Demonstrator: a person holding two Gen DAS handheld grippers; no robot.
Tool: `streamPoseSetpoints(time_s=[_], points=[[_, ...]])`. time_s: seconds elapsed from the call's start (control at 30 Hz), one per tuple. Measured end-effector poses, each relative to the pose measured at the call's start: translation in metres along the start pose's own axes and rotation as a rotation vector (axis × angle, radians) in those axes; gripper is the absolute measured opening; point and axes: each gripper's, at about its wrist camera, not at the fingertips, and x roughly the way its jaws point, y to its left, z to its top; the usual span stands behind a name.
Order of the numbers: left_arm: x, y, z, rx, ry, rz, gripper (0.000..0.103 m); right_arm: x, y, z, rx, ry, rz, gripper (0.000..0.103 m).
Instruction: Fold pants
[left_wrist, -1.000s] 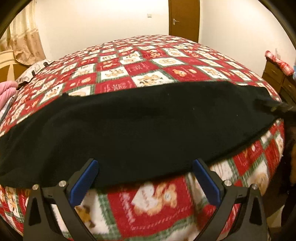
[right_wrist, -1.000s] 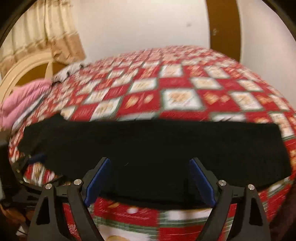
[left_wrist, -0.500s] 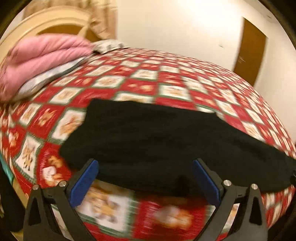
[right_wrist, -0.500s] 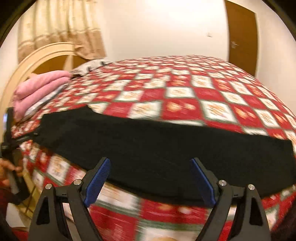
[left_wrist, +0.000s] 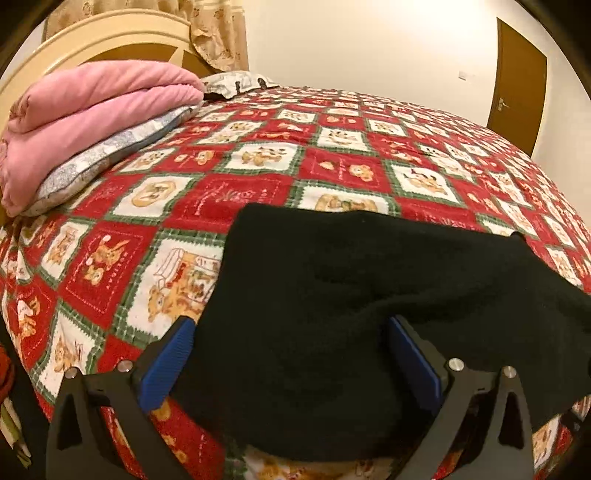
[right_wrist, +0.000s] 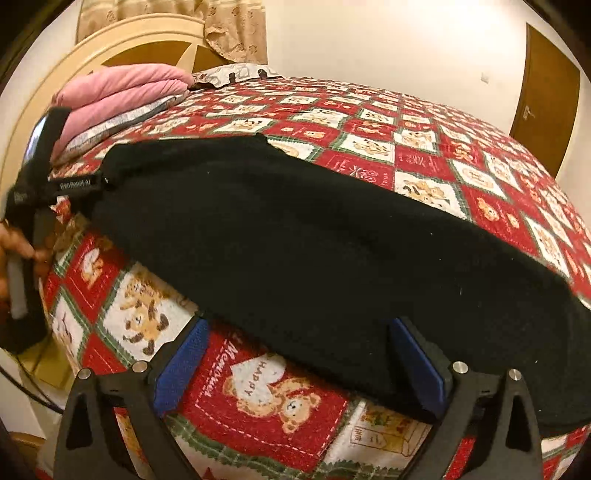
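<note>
The black pants (left_wrist: 362, 288) lie in a long strip along the near edge of the bed, also seen in the right wrist view (right_wrist: 295, 236). My left gripper (left_wrist: 291, 343) is open, its blue fingers wide apart at the pants' left end, with the cloth edge between them. In the right wrist view the left gripper (right_wrist: 92, 181) shows at that end of the pants. My right gripper (right_wrist: 295, 343) is open at the pants' near edge, further right, its right finger (right_wrist: 417, 365) touching the cloth.
The bed has a red, white and green patchwork cover (left_wrist: 332, 166). A folded pink blanket (left_wrist: 85, 110) on a grey pillow sits at the headboard (left_wrist: 110, 40), far left. A brown door (left_wrist: 517, 85) stands at far right.
Both grippers have swung left and moved closer to the pants. The left gripper now sits at the pants' left end, the right one at the near edge.
</note>
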Motion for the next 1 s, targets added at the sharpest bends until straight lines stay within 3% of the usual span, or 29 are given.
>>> streamPoseSetpoints(time_s=[0.1,0.2,0.27,0.43,0.6,0.73,0.87,0.97,1.0], points=[[-0.009,-0.009,0.001,0.009,-0.011,0.082,0.103,-0.004,-0.006,-0.001,0.011,-0.006,0.011,0.099],[-0.026,-0.028,0.002,0.076,-0.058,0.180,0.103,-0.020,-0.023,-0.002,0.105,-0.052,0.079,0.099],[-0.039,-0.042,0.003,0.107,-0.092,0.178,0.103,-0.033,-0.040,-0.001,0.177,-0.094,0.091,0.099],[-0.056,-0.078,0.010,0.176,-0.110,0.171,0.103,-0.065,-0.078,-0.004,0.251,-0.165,0.030,0.099],[-0.061,-0.116,0.010,0.223,-0.100,0.112,0.103,-0.102,-0.144,-0.026,0.395,-0.204,-0.076,0.099],[-0.064,-0.150,0.004,0.262,-0.079,0.050,0.103,-0.143,-0.214,-0.061,0.554,-0.239,-0.216,0.099],[-0.073,-0.175,-0.006,0.253,-0.051,-0.101,0.103,-0.191,-0.289,-0.101,0.759,-0.289,-0.344,0.099],[-0.076,-0.193,-0.018,0.244,-0.018,-0.223,0.103,-0.212,-0.342,-0.125,0.868,-0.265,-0.404,0.099],[-0.077,-0.200,-0.022,0.258,-0.012,-0.232,0.103,-0.215,-0.354,-0.129,0.886,-0.256,-0.409,0.099]])
